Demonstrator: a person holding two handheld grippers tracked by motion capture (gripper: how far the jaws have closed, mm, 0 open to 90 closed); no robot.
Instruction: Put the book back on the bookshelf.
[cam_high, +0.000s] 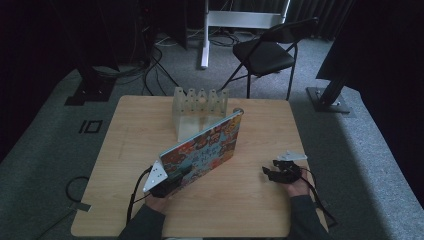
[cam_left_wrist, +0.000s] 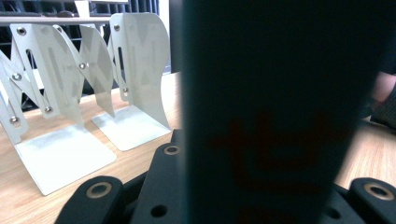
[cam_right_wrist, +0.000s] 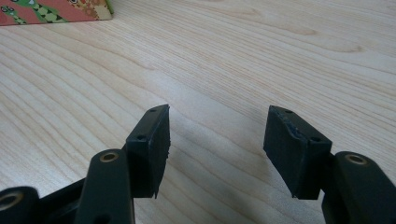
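The left hand-held gripper was clamped on the near end of a book with a bright, busy cartoon cover; the book stood on its long edge, tilted, running from that gripper away toward the far middle of the bench; in the left gripper view the book rose as a dark slab between the two black jaws, which pressed on it from either side. Its far end lay just beside a pale metal expanding book rack, whose zigzag plates stood upright on the wood to the left of the book; whether book and rack touched could not be told. The right hand-held gripper rested well apart on the right side of the bench, unclenched; in the right gripper view its jaws stood apart with bare wood grain between them and nothing held, and a corner of the colourful cover showed at the upper left. A black folding chair stood on the grey carpet beyond the bench.
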